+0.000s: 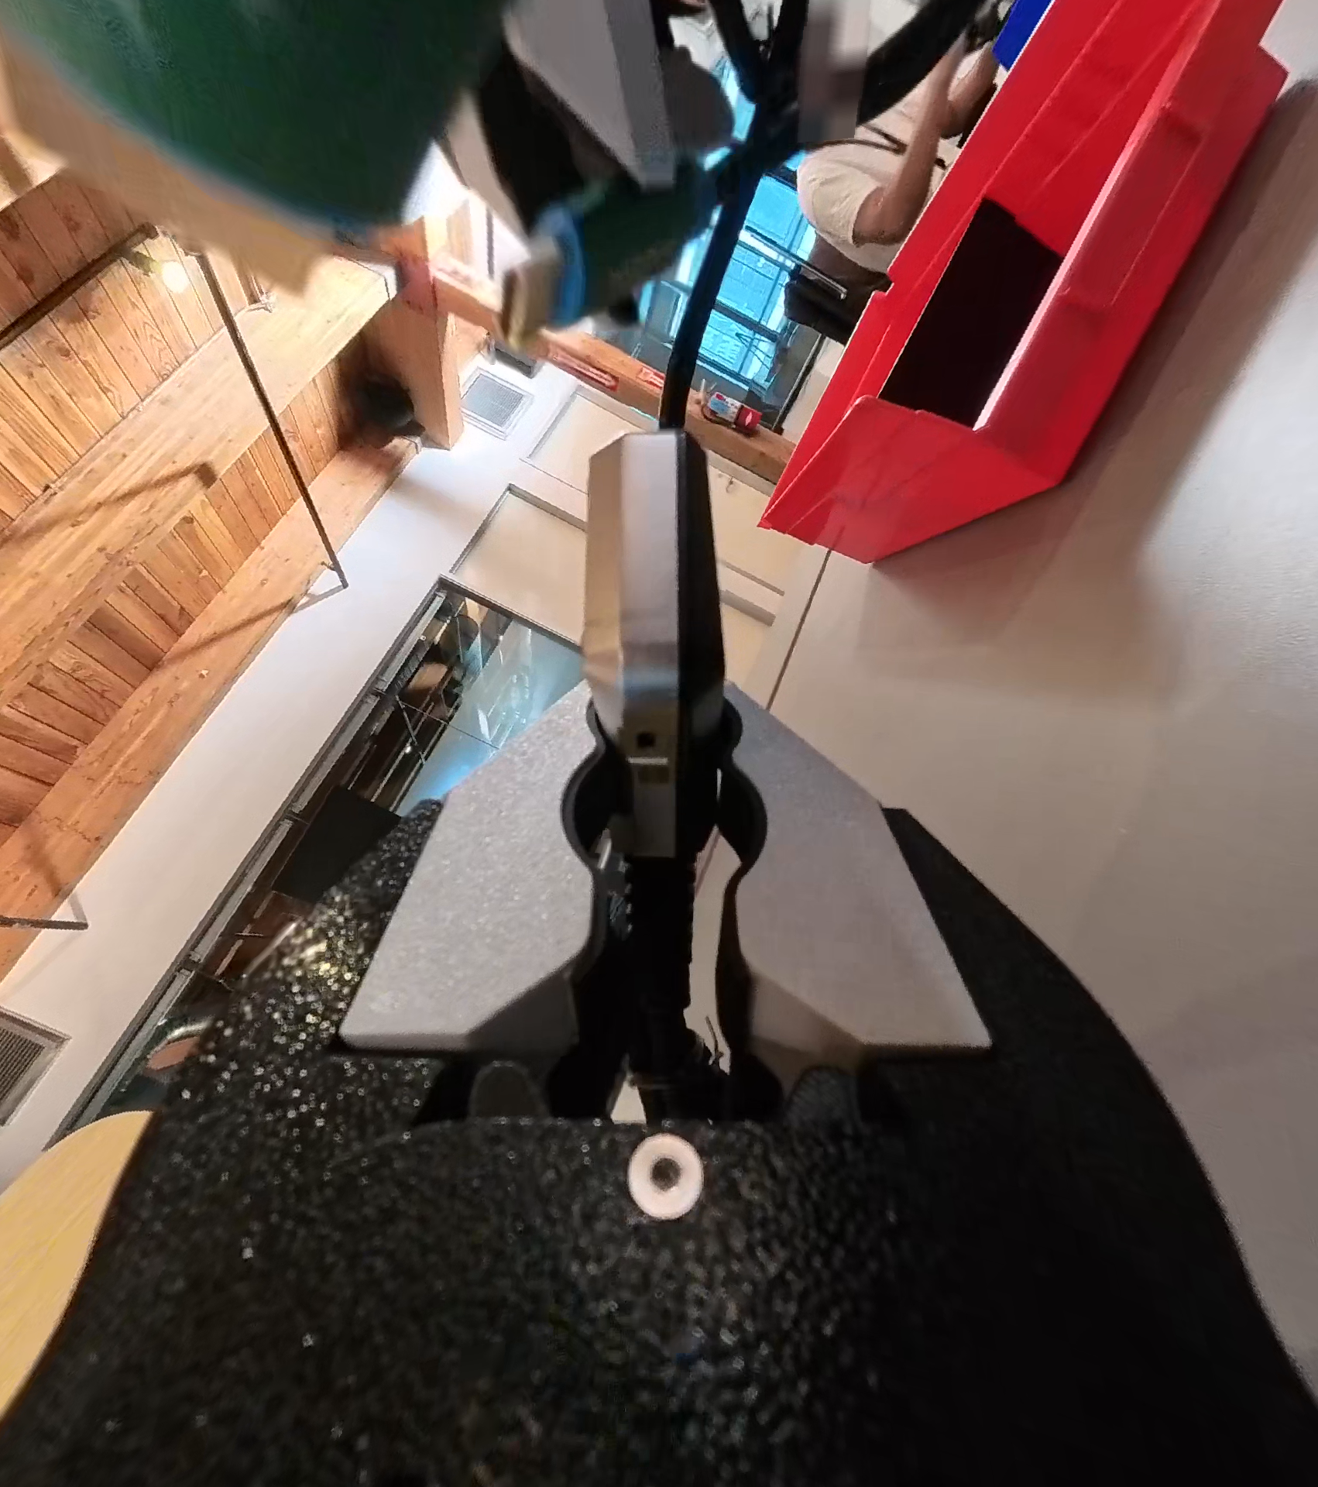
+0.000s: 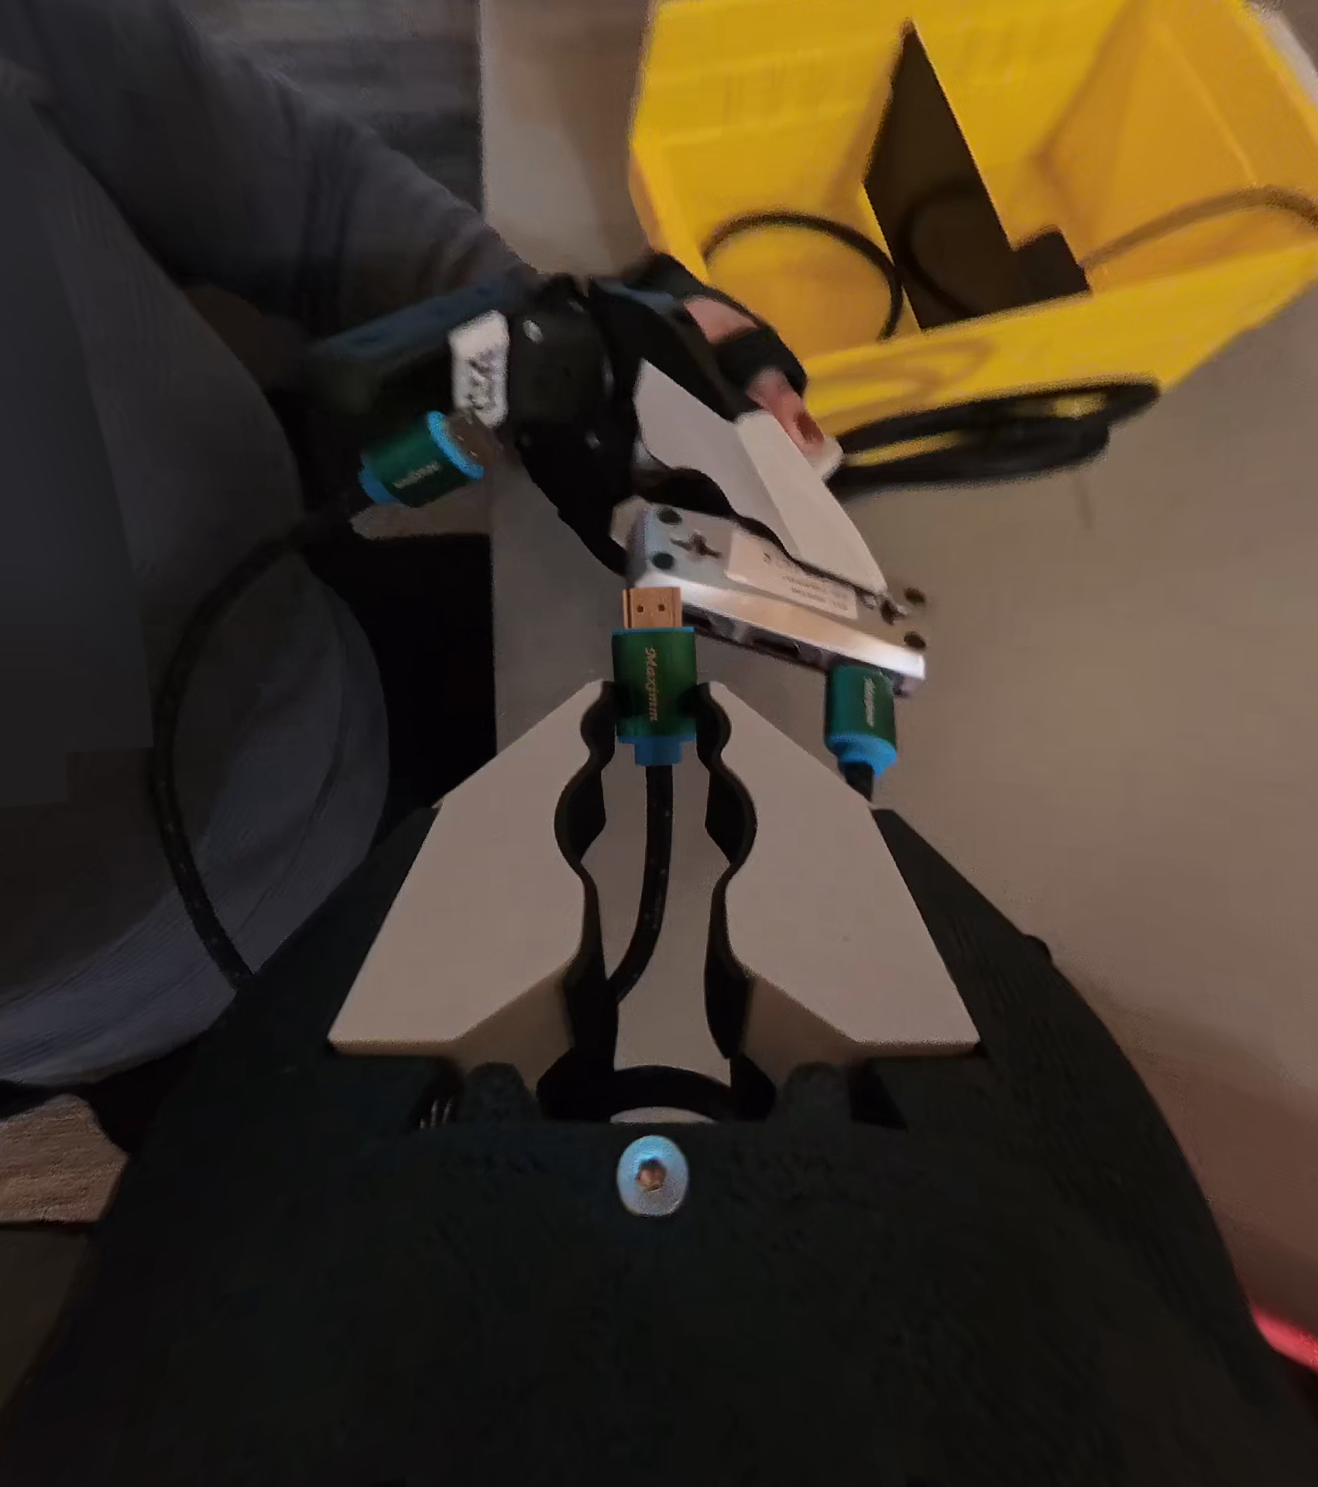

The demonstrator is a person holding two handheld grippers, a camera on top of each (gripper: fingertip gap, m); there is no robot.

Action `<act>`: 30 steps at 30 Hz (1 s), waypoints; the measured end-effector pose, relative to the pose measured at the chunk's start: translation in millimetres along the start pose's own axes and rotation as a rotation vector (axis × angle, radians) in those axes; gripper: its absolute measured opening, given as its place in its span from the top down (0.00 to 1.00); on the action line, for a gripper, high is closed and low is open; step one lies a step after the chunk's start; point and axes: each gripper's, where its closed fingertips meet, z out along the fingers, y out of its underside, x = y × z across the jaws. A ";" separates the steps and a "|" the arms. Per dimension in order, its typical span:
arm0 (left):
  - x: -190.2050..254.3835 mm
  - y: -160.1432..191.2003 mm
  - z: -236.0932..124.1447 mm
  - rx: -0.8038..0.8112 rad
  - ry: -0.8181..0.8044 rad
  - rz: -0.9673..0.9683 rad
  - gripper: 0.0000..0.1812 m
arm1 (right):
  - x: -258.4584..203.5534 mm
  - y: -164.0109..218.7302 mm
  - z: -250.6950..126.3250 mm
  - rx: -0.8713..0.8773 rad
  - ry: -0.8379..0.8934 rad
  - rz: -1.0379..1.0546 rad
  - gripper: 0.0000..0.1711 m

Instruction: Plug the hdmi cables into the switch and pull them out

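Observation:
My left gripper (image 1: 660,772) is shut on the silver HDMI switch (image 1: 652,611) and holds it edge-on off the table. A black cable (image 1: 700,322) runs up from it. In the right wrist view the switch (image 2: 784,624) sits tilted under the left gripper's white finger (image 2: 768,475), with one green-and-blue plug (image 2: 861,712) plugged into its near edge. My right gripper (image 2: 652,700) is shut on a second green HDMI plug (image 2: 652,684). Its gold tip (image 2: 649,607) points at the switch's left end, just short of it. A third plug (image 2: 418,459) hangs loose beside the left gripper.
A yellow bin (image 2: 1002,201) with black cable coiled in it lies on the grey table (image 2: 1122,805) behind the switch. A red bin (image 1: 1042,322) lies at the right of the left wrist view. A person's grey clothing (image 2: 76,563) fills the left. The left gripper's tips are roughly 8 cm from the right gripper's.

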 end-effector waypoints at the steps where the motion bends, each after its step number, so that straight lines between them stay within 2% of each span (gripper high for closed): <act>1: -0.1 -0.2 -0.2 0.000 -0.004 0.012 0.89 | 5.3 5.6 1.7 -0.048 0.023 0.052 0.89; 5: 2.4 -2.9 -1.1 0.009 -0.017 0.093 0.90 | 22.3 27.5 8.6 -0.218 0.097 0.258 0.89; 11: 9.1 -2.3 -0.9 -0.010 -0.018 0.219 0.90 | 23.9 43.1 18.8 -0.346 0.096 0.289 0.89; 30: 18.1 -6.4 -3.2 0.016 -0.006 0.354 0.90 | 14.0 52.2 22.9 -0.378 0.021 0.298 0.89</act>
